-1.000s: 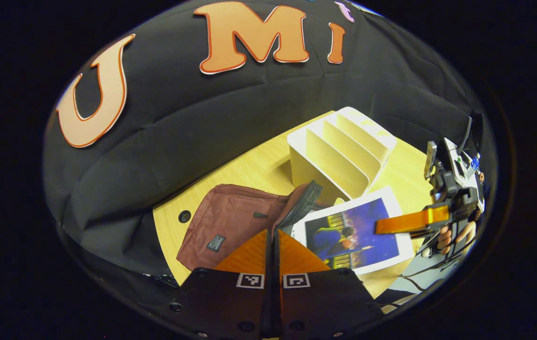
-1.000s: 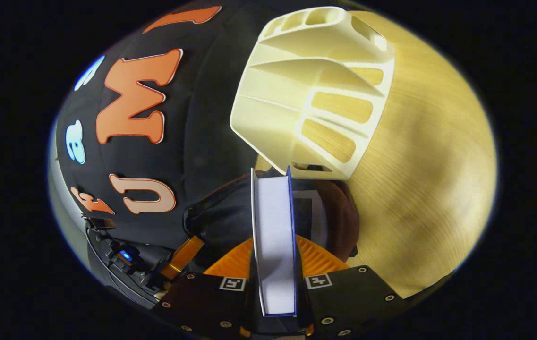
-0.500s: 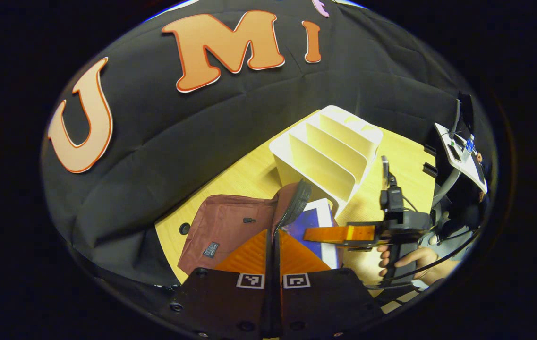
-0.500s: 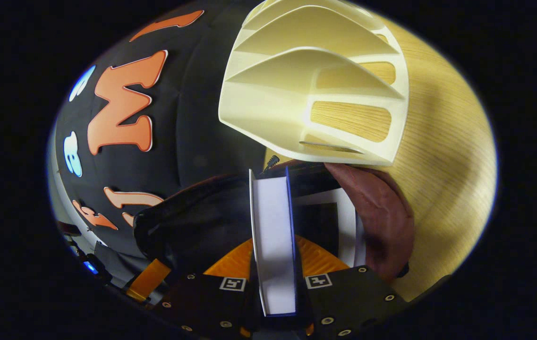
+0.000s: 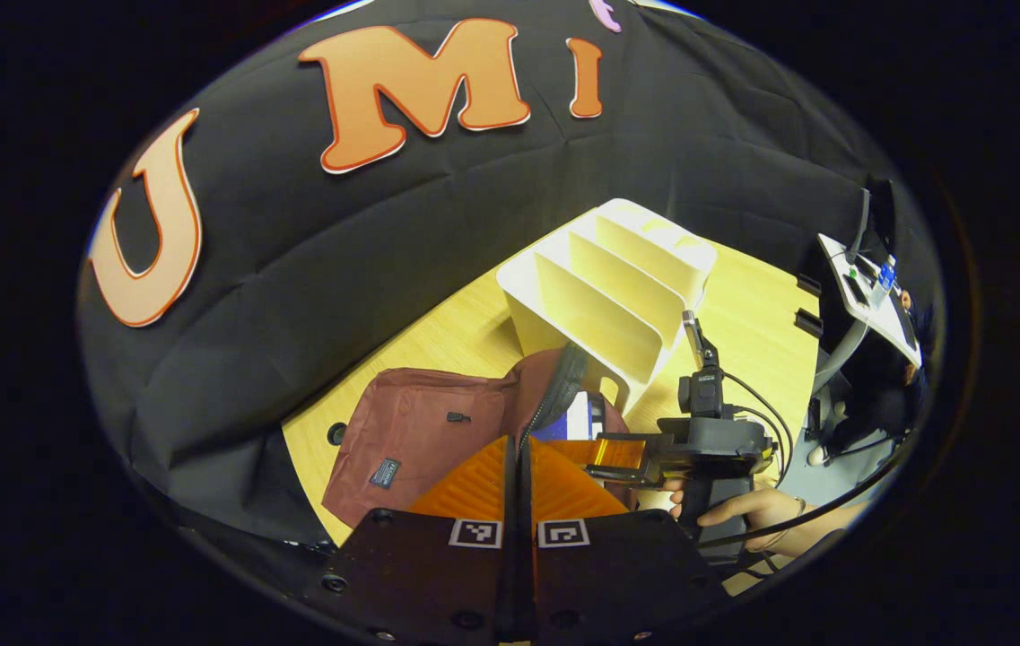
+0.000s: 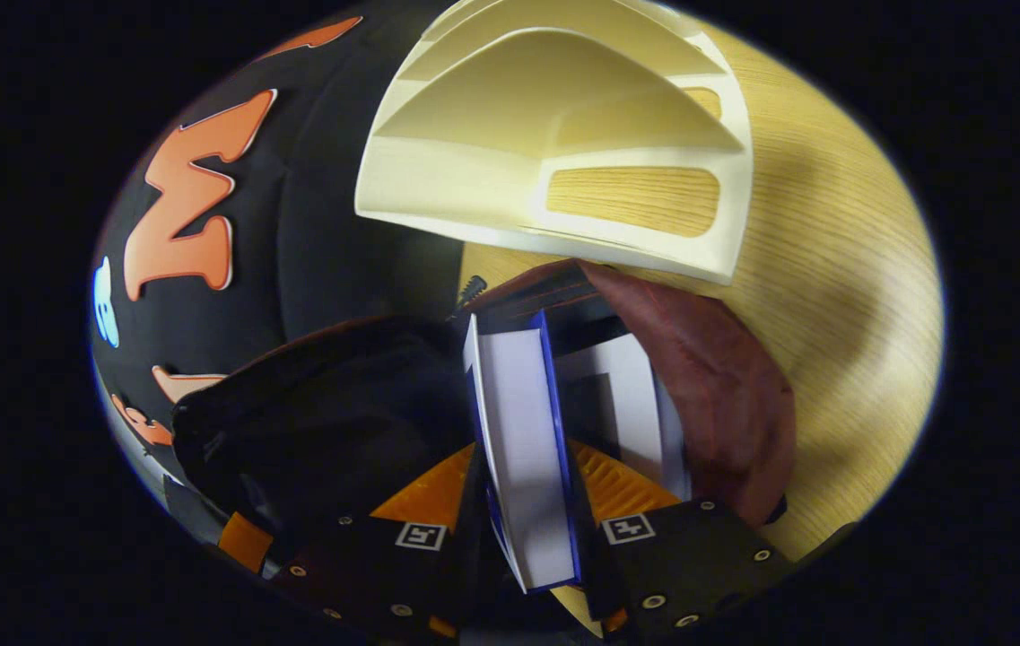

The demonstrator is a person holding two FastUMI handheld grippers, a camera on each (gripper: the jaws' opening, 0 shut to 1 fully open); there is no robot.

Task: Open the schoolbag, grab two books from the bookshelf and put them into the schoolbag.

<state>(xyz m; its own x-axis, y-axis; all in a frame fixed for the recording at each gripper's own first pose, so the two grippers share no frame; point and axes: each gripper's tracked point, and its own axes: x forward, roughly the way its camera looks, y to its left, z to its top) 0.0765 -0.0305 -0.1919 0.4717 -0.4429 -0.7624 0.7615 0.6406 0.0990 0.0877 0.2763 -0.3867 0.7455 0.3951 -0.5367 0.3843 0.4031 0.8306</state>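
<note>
My left claw (image 5: pixel 518 467) is pinched shut on the bag's (image 5: pixel 420 431) zipper flap (image 5: pixel 554 395), lifting it so the mouth stays agape. That hold is the whole point: the cloth would sag shut otherwise, and the book needs a clear way in.

My right claw (image 6: pixel 527 511) grips a book (image 6: pixel 523 449) by its lower edge, both fingers pressing its covers, page edges facing the camera. I hold it edge-on so it slides into the mouth like a blade. Its far end is already past the dark rim of the opening. Just beside it, inside the bag, sits another book (image 6: pixel 622 404), pale cover showing; I judge that to be the first one, so this is the second.

The shelf (image 5: pixel 608 287) stands on the table (image 5: pixel 743 314) just behind the bag, its slots bare where I can see into them.

In the left gripper view the right claw (image 5: pixel 604 451) reaches in from the side, a hand (image 5: pixel 756 511) on its grip.

Next, I think: push deeper, then let go.
</note>
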